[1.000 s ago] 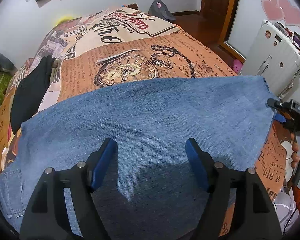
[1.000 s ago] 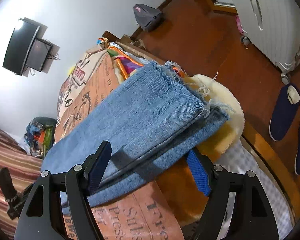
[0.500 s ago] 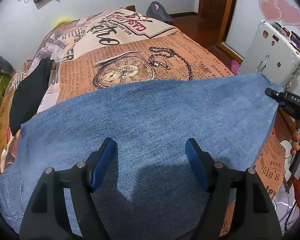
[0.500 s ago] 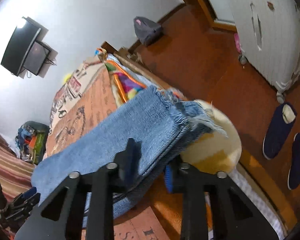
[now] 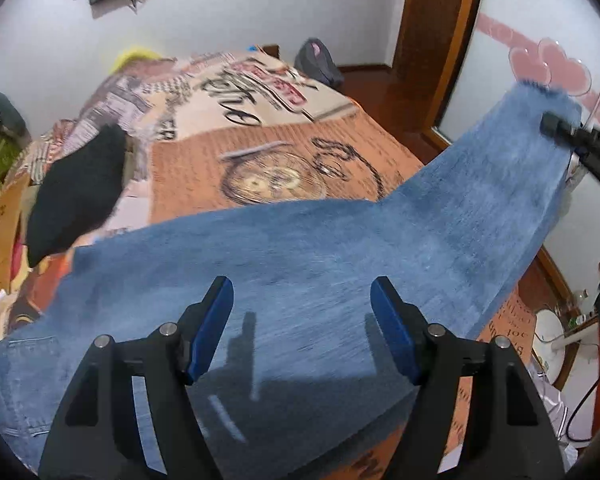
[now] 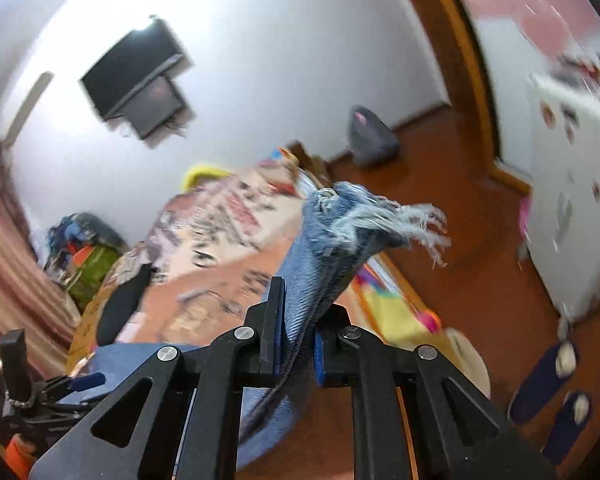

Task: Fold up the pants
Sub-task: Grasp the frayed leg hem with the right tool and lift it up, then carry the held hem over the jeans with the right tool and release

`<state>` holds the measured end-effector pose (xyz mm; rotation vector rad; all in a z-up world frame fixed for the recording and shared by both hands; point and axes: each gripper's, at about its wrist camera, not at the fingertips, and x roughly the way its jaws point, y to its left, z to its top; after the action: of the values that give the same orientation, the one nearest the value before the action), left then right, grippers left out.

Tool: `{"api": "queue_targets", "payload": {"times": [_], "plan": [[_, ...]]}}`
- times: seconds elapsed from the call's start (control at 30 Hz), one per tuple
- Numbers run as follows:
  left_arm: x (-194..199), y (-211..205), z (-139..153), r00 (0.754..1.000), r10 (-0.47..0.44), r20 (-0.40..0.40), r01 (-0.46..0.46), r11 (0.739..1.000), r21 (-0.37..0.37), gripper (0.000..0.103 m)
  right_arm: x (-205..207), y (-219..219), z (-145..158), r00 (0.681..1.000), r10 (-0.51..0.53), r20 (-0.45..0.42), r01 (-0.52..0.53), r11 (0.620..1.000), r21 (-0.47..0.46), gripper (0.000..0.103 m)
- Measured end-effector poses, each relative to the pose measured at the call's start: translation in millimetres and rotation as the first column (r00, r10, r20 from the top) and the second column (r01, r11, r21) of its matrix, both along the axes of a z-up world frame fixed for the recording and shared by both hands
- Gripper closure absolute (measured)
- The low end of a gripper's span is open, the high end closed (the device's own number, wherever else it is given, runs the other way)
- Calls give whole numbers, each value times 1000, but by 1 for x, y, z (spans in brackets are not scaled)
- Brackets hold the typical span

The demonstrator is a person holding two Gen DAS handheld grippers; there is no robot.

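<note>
**Hem pinched and lifted, fold under way**

Jaws on your right gripper (image 6: 296,344) have just closed and now pinch the frayed hem end of the jeans (image 5: 300,280), with the denim bunched between the blue pads and the fringe sticking out past them. A second ago those jaws stood spread around the hem as it lay on the bed (image 5: 268,148); now that end hangs in the air, up toward the wall with the pink hearts in the left wrist view, and the leg slopes down from it to the bed.

Your left gripper (image 5: 302,320) hovers over the middle of the jeans with its jaws spread wide and nothing between them. It matches the earlier frames in that, though it sits a little higher above the cloth.

The waist end, with its pocket stitching, lies flat at the lower left of the bed, beside a black garment (image 5: 76,196).

This reads as the start of the lengthwise fold: you have 1 end secured, so the likely next move is to carry the hem across toward the waist. Keep the layers together in the pinch, since the fringe looks loose.
</note>
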<state>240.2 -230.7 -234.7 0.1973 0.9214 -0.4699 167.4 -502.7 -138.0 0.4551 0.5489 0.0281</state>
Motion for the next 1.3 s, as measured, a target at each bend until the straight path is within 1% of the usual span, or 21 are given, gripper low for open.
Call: {"api": "queue_targets", "payload": {"times": [0.1,0.27,0.4,0.5,0.6,0.7,0.8,0.9,1.0,1.13,1.27,1.3], "plan": [[-6,25,10,999,25,36,-24,1000,-8,31,9,35,34,995,73,63,-69,996,-64,94],[-11,78,21,994,92,60,-88,994,-64,31,25,91,67,978,173,116,-156,978,-141,94],[-14,127,30,985,157,77,-147,982,-120,31,33,139,81,959,247,138,-218,956,-197,94],[-18,159,34,976,198,86,-184,972,-146,31,39,171,84,944,299,140,-265,939,-217,94],[-25,187,35,966,240,97,-223,962,-159,31,46,208,81,923,365,122,-330,914,-238,94],[-31,213,34,954,283,102,-264,949,-172,31,51,242,70,897,432,91,-400,882,-249,94],[-37,234,33,941,321,102,-300,937,-181,31,57,275,50,870,491,46,-465,847,-257,94],[-38,250,30,931,353,96,-331,924,-189,31,60,306,24,830,557,-26,-546,802,-244,94],[-40,264,28,921,381,88,-358,913,-197,31,56,329,-8,783,613,-110,-619,748,-239,94],[-40,270,26,914,398,81,-377,905,-197,31,54,348,-43,731,650,-207,-682,702,-202,93],[-39,270,27,913,399,86,-378,906,-192,31,55,356,-69,699,657,-283,-712,679,-179,92],[-39,269,28,913,399,89,-378,906,-189,31,56,355,-75,690,660,-298,-718,676,-167,90]]}}
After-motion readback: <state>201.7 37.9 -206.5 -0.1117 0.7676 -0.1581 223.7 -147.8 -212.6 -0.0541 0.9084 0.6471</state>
